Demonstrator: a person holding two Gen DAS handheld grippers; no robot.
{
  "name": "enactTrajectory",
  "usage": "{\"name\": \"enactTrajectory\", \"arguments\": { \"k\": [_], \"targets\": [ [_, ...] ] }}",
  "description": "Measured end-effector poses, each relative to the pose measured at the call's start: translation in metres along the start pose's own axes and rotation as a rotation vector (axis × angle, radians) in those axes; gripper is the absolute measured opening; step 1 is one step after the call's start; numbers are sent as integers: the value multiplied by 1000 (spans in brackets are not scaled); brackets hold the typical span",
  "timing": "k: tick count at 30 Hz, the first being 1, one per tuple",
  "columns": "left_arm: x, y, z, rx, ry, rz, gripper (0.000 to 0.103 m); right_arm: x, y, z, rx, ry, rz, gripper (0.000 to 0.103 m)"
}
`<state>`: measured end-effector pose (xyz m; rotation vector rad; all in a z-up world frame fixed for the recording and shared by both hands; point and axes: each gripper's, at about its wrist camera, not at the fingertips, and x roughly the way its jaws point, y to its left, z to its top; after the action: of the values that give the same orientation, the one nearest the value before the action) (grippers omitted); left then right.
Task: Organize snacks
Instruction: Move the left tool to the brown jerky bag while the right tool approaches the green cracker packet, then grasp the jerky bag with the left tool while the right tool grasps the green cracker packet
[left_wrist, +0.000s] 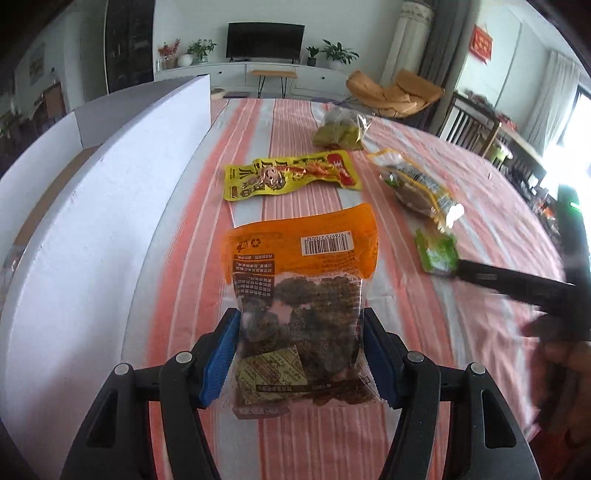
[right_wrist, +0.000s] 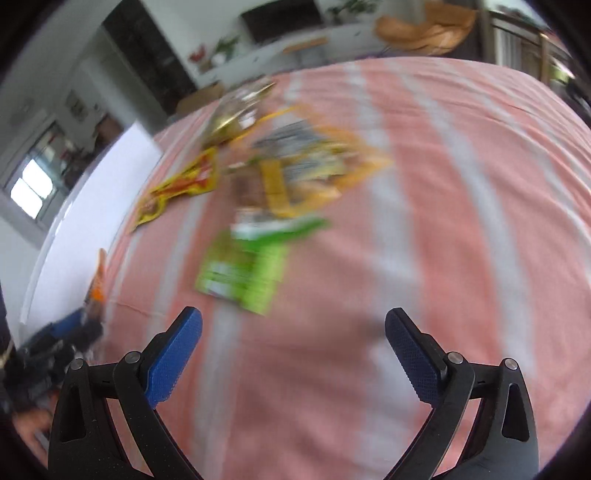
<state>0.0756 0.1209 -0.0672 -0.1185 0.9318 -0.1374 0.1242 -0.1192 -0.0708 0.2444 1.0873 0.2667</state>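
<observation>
My left gripper (left_wrist: 301, 350) is shut on an orange-topped clear snack packet (left_wrist: 301, 280) of dark pieces and holds it above the striped cloth, next to a white box (left_wrist: 110, 206) on the left. A yellow packet (left_wrist: 291, 175), a clear yellow-trimmed packet (left_wrist: 417, 184), a green-filled bag (left_wrist: 338, 129) and a small green packet (left_wrist: 437, 251) lie ahead. My right gripper (right_wrist: 293, 336) is open and empty above the cloth, just short of the green packet (right_wrist: 243, 273). The right wrist view is blurred.
The table wears a pink and white striped cloth (left_wrist: 480, 206). The white box wall (right_wrist: 92, 206) stands along the left side. The right gripper's finger (left_wrist: 517, 284) reaches in near the green packet. A TV, plants and a chair stand beyond the table.
</observation>
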Motion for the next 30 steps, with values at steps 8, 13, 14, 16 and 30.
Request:
{"name": "enactTrajectory", "arguments": {
  "k": [8,13,14,16,30],
  "targets": [
    [-32,3,-11,28,-61,-34,64,37,70,16,-161,12,-244,54],
    [-46,17,-10,-49,-84,-107,64,-5,42,-2,-40,-29,-65,54],
    [-50,20,-8,-67,-90,-122,64,-17,35,-6,-13,-42,-17,54],
    [-64,29,-3,-108,-116,-154,64,-38,24,-11,46,-62,105,54],
    [-185,193,32,-256,-279,153,64,-73,231,40,-230,-58,548,55]
  ]
}}
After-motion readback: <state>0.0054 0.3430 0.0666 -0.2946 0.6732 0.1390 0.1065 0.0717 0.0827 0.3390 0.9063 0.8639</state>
